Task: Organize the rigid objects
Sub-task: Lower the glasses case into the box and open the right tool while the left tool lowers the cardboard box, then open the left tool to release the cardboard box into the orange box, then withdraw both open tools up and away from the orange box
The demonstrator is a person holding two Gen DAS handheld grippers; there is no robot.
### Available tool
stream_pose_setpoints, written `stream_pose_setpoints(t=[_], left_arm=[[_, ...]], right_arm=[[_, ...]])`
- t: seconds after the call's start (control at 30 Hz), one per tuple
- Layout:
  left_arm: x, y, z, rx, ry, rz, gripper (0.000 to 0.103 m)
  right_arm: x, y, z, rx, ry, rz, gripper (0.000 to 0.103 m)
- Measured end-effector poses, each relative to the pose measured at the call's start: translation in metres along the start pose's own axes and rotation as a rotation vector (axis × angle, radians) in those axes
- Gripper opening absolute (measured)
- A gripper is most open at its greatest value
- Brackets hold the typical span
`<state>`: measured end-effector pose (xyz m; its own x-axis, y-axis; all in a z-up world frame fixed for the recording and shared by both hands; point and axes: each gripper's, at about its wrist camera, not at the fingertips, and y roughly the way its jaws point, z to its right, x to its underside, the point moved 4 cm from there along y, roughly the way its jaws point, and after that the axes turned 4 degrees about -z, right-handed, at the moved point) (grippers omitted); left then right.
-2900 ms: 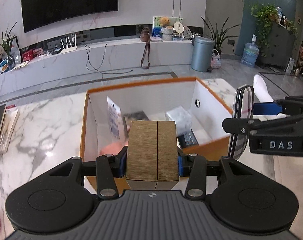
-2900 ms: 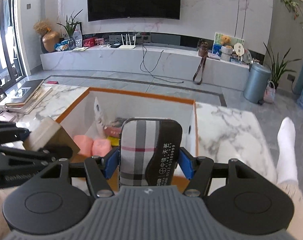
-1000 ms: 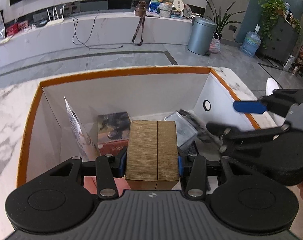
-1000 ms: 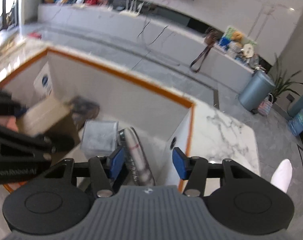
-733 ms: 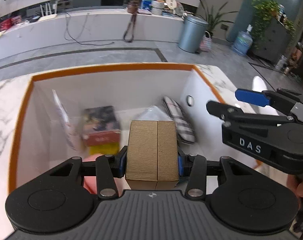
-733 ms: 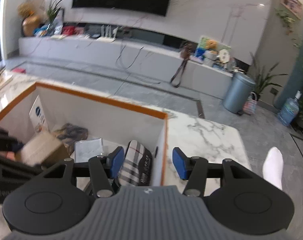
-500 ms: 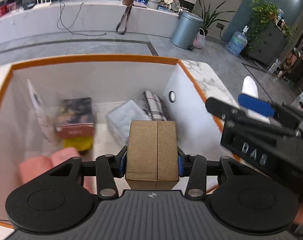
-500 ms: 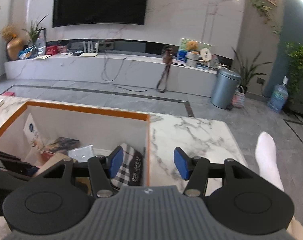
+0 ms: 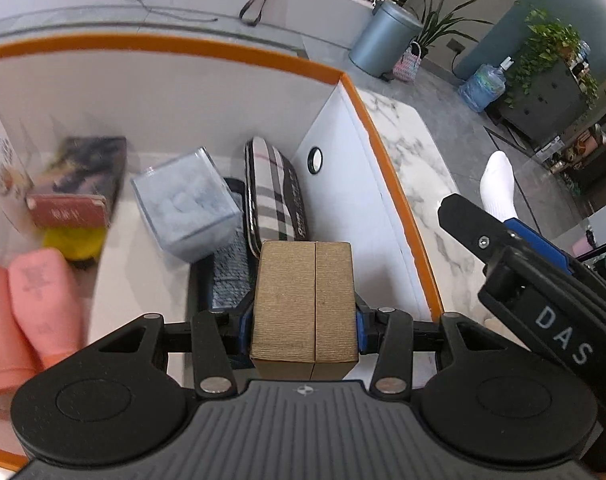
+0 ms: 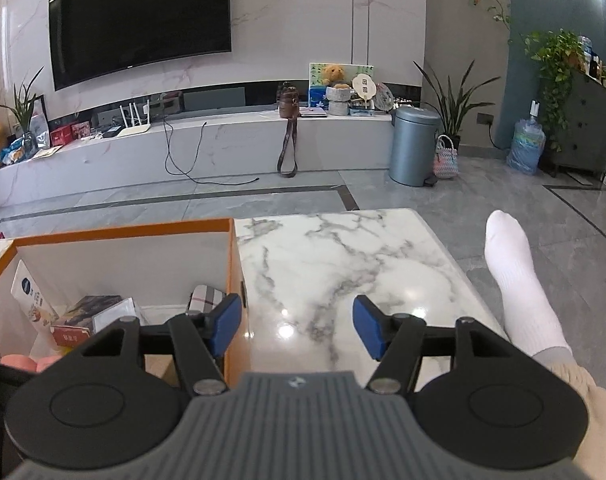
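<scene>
Below, in the left wrist view, we see the left gripper (image 9: 305,320) clamped on a brown cardboard box (image 9: 305,300), its long axis running straight ahead, over the white bin (image 9: 343,208) with an orange rim. A plaid case (image 9: 273,192) lies lengthwise along the bin's right wall. In the right wrist view, the right gripper (image 10: 297,328) has just been opening and stands empty over the marble table (image 10: 335,256); beyond are grey floor tiles and a wall television (image 10: 139,16).
</scene>
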<state>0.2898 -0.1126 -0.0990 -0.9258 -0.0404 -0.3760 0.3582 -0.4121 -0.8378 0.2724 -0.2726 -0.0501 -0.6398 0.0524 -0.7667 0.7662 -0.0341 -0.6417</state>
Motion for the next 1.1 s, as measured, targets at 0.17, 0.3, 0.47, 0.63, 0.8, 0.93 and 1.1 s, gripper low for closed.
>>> stream_pose_setpoints(t=[0.17, 0.3, 0.47, 0.63, 0.8, 0.93, 1.1], left_arm=[[0.004, 0.001, -0.003, 0.004, -0.003, -0.019, 0.055], [0.006, -0.005, -0.002, 0.001, 0.007, -0.022, 0.058], [0.011, -0.024, -0.006, -0.020, 0.034, 0.014, 0.058], [0.013, -0.055, -0.008, -0.081, 0.078, 0.104, 0.058], [0.020, -0.099, -0.014, -0.167, 0.144, 0.244, 0.058], [0.032, -0.133, -0.012, -0.266, 0.221, 0.349, 0.062], [0.054, -0.165, -0.012, -0.374, 0.285, 0.475, 0.072]], right_arm=[[0.001, 0.000, 0.002, -0.008, 0.005, -0.003, 0.063], [0.002, -0.002, 0.003, -0.015, 0.005, 0.001, 0.063], [0.004, -0.009, 0.003, -0.031, 0.007, -0.001, 0.071], [0.007, -0.025, 0.002, -0.044, 0.016, 0.016, 0.075], [0.012, -0.044, -0.008, -0.087, 0.017, 0.000, 0.076], [0.019, -0.062, -0.019, -0.129, 0.016, -0.015, 0.082], [0.025, -0.089, -0.038, -0.174, 0.001, -0.014, 0.083]])
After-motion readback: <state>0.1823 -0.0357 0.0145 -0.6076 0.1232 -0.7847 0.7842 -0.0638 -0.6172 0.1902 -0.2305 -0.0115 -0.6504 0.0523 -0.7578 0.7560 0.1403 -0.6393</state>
